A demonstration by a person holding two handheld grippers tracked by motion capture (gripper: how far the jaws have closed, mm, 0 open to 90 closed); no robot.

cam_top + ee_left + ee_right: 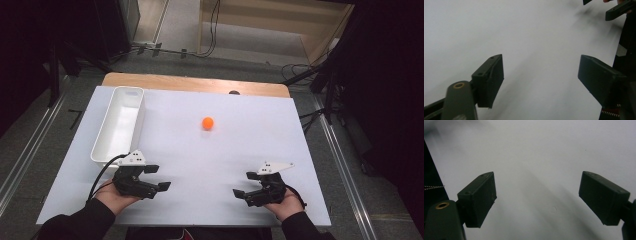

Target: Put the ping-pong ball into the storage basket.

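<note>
Two grippers rest low on the bench (220, 165), the left gripper (159, 178) at 7 o'clock and the right gripper (242, 192) at 5 o'clock, each with fingers apart and nothing between them. The ball (207, 123) lies mid-bench, well apart from both. The tray (120, 125) stands at 10 o'clock.
</note>
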